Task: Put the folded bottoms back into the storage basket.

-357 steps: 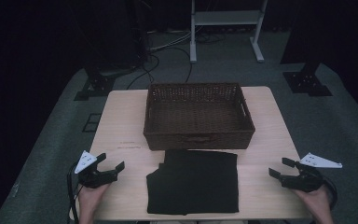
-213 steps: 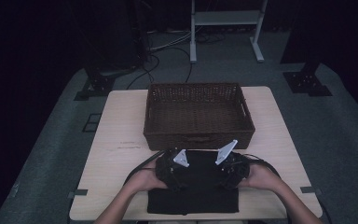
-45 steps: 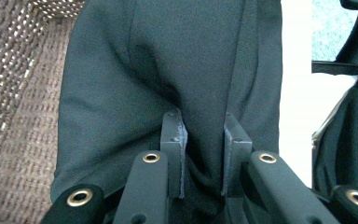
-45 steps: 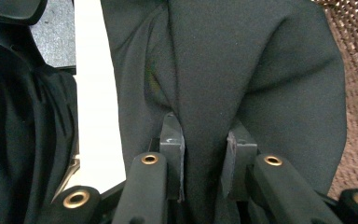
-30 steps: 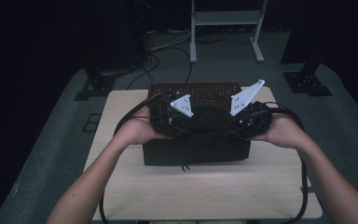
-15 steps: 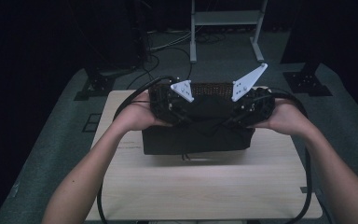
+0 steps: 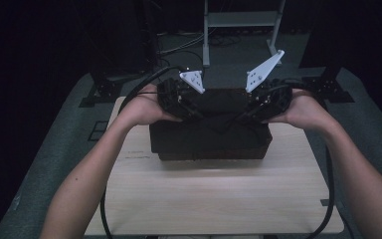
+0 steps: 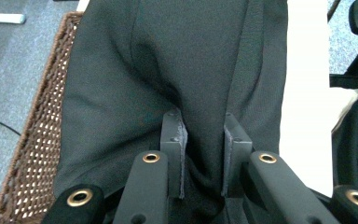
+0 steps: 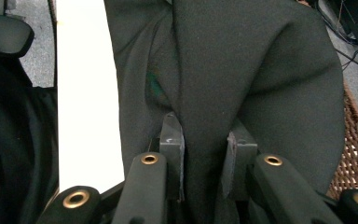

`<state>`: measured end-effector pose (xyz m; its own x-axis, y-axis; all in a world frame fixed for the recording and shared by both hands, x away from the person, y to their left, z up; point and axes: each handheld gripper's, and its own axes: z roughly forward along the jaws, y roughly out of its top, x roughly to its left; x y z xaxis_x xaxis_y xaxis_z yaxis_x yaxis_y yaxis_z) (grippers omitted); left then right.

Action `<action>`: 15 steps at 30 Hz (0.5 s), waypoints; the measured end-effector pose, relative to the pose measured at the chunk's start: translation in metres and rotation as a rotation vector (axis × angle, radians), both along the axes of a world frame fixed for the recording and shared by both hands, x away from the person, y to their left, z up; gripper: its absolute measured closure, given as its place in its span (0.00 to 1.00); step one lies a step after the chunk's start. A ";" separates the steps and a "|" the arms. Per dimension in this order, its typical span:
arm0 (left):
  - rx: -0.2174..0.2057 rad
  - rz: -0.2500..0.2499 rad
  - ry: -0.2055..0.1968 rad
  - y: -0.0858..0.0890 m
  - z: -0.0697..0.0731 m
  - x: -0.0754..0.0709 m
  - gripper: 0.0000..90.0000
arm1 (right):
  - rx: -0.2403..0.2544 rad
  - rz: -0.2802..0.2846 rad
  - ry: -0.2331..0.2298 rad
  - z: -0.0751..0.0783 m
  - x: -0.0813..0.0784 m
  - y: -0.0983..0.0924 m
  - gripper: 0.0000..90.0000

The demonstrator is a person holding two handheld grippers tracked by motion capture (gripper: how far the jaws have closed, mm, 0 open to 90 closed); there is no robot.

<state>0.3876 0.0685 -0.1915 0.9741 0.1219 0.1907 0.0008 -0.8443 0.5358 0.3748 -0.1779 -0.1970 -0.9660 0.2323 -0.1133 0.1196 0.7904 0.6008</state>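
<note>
Standing on a dark floor, the pale wooden table [image 7: 214,194] carries a brown wicker basket [image 7: 210,139] toward its far edge, and a black folded garment [image 7: 219,107] hangs above that basket, stretched between the two grippers. The person's forearms reach in from below, each hand wrapped round a gripper at either end of the cloth. The left gripper [image 7: 186,102] has its fingers [image 8: 173,140] drawn in on a thick fold of the garment [image 8: 177,70], the pads parted only by the bunched cloth between them. The right gripper [image 7: 258,104] grips likewise, its fingers [image 9: 170,140] pinching a gathered ridge of the same cloth [image 9: 242,70]. From the high view the jaws themselves are lost in dark fabric and black housing; only the grey three-cornered plates stand out clearly. The left gripper view adds the basket's woven wall [image 8: 37,140] running beside the hanging cloth, with a strip of bare tabletop [image 8: 305,93] on the other side. The right gripper view shows the weave [image 9: 356,144] at one edge, tabletop [image 9: 86,93] at the other, and a small green fleck on the cloth near the fingers.
</note>
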 end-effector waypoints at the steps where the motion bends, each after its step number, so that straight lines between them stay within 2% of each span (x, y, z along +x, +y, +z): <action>1: -0.003 0.002 0.001 0.000 0.001 0.002 0.83 | -0.001 0.001 -0.002 0.001 0.001 0.000 0.81; 15: -0.025 0.014 -0.009 0.005 0.021 0.026 0.83 | -0.020 -0.003 -0.022 0.026 0.025 0.005 0.81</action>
<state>0.4141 0.0730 -0.1701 0.9705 0.1402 0.1961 0.0076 -0.8307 0.5566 0.3995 -0.1732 -0.1707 -0.9626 0.2323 -0.1395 0.1085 0.8021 0.5872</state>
